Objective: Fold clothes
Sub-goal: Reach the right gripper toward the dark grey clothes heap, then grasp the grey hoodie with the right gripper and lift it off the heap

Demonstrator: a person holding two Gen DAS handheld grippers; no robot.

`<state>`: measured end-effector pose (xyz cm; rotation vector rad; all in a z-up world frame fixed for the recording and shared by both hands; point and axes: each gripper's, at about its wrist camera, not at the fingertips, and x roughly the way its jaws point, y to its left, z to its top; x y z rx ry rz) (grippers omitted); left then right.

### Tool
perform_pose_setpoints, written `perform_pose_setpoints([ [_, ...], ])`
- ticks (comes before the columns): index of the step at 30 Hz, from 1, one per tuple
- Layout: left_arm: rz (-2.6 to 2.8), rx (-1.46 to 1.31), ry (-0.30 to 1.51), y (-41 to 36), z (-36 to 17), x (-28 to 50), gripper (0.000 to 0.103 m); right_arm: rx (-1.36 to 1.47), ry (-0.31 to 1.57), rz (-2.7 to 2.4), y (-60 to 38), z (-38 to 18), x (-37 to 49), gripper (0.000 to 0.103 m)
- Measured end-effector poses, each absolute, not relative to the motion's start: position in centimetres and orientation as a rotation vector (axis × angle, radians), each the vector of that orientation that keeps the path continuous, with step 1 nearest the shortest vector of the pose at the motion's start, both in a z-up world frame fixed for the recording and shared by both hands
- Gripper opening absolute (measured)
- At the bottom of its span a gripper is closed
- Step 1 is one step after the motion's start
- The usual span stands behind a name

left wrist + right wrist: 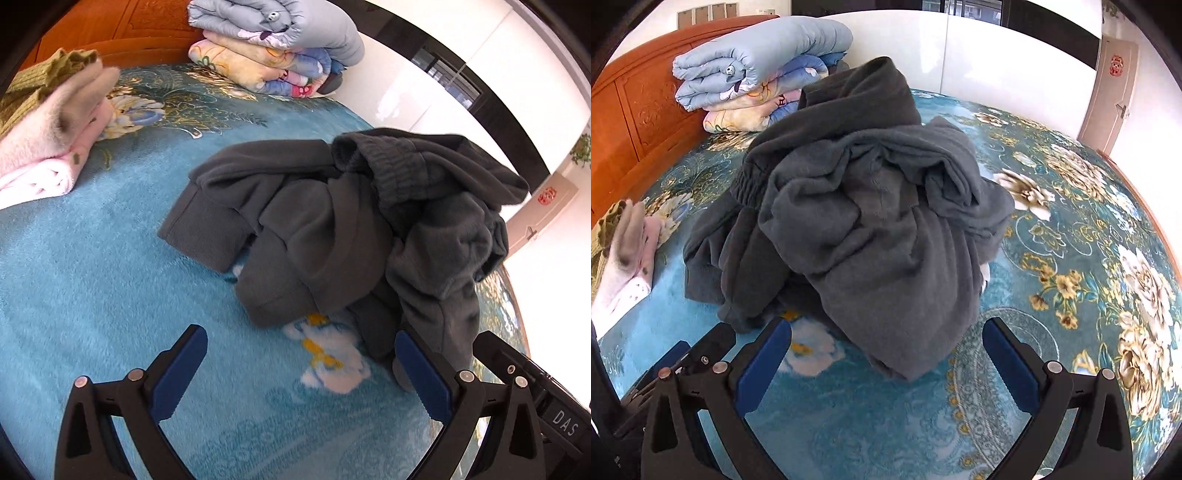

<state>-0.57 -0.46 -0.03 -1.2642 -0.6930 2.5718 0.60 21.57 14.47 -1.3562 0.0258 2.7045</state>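
Blue fingers (421,373) apart, nothing held.

The garment (343,221) (871,206) heaped mid-frame is plain dark grey, on a bedspread (92,295) (1071,229) of turquoise blue patterned with cream, white and gold flowers. At upper left the headboard (122,33) (631,114) is orange-brown, beside light blue quilts (280,26) (757,55) over pastel floral blankets. The folded stack (48,122) (624,254) at left is olive green over pale pink and white, and both grippers (301,373) (886,358) are black with 2 blue pads each.
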Motion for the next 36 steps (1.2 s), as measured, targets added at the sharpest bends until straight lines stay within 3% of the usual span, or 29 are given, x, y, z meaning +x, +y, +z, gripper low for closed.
perform_pose_setpoints([
  [6,2.566,-1.265,-0.742,-1.5,-0.2,-1.5,0.103,-1.364,-0.004,2.714,20.5,10.4,0.7,0.103],
  [18,2.532,-1.229,-0.828,-2.0,-0.5,-2.4,0.103,-1.370,-0.056,2.713,19.0,10.6,-0.4,0.103],
  [29,2.474,-1.171,-0.935,-2.8,-0.7,-2.0,0.103,-1.132,-0.596,2.871,14.8,19.4,-5.9,0.103],
  [36,2.474,-1.211,-0.933,-3.8,-0.8,-1.9,0.103,-1.326,-1.032,2.621,11.8,15.2,-13.3,0.103],
])
